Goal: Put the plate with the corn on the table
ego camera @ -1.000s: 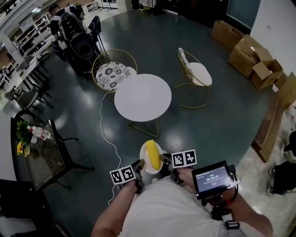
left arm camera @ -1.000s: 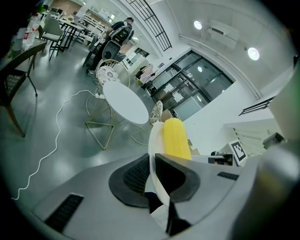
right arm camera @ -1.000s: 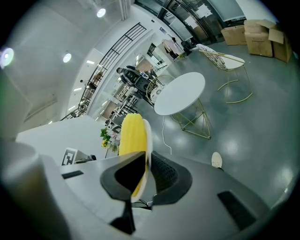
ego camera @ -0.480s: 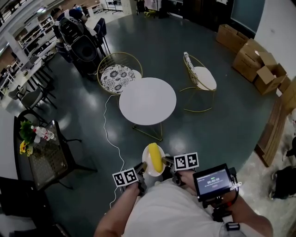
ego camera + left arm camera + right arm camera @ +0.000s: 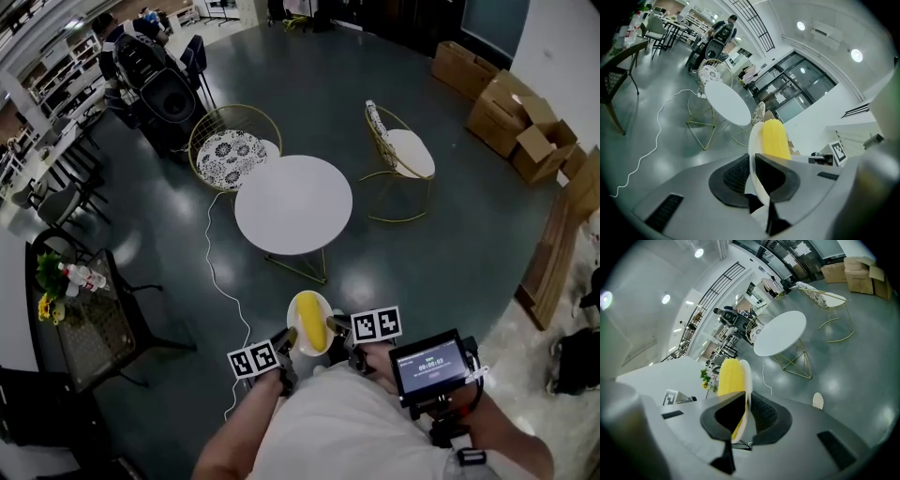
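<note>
We hold a white plate point(image 5: 292, 321) in the air, close in front of our body, above the dark floor point(image 5: 450, 244). A yellow corn cob point(image 5: 311, 323) lies on the plate, its long axis pointing away from us.

The left gripper point(image 5: 284, 339) pinches the plate's left rim and the right gripper point(image 5: 335, 328) pinches its right rim. In each gripper view the jaws are narrow, with the thin edge of the plate clamped between them.

The round white table point(image 5: 292, 204) stands straight ahead, well apart from the plate, with open floor between. We see nothing on its top. A patterned chair point(image 5: 230, 145) and a white-cushioned chair point(image 5: 405, 150) stand on its far side.

The cob points roughly toward the table, so we judge the coming move to be a carry straight forward, with the plate held level so the cob does not roll. Neither gripper is nearer the table; they flank the plate evenly. The plate is not yet set down.
</note>
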Demonstrator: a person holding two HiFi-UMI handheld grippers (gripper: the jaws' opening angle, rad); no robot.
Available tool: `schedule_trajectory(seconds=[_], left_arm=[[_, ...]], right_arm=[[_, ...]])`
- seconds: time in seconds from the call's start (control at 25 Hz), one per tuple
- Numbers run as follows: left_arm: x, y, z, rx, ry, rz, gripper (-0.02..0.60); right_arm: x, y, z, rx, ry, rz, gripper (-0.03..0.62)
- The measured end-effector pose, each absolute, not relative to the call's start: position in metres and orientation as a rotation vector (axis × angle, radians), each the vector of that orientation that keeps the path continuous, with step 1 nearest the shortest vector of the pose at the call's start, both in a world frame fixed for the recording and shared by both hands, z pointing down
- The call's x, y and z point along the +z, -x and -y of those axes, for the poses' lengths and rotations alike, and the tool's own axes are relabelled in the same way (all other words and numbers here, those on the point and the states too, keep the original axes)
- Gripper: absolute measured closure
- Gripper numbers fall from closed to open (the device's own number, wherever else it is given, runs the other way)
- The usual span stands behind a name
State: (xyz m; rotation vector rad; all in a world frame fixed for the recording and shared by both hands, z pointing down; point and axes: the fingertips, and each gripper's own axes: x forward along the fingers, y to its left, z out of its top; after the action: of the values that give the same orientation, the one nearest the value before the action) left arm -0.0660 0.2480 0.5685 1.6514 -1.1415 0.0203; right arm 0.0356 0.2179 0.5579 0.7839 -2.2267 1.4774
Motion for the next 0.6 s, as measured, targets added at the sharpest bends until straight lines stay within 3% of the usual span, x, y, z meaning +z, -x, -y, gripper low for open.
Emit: schedule_trajectory(seconds=[0.6], left_arm=[[0.589,0.069,-0.207,0.065,-1.587,1.136,0.540]], right_arm=[[0.584,-0.033,-0.176,1.570,-0.756,2.145,0.548]])
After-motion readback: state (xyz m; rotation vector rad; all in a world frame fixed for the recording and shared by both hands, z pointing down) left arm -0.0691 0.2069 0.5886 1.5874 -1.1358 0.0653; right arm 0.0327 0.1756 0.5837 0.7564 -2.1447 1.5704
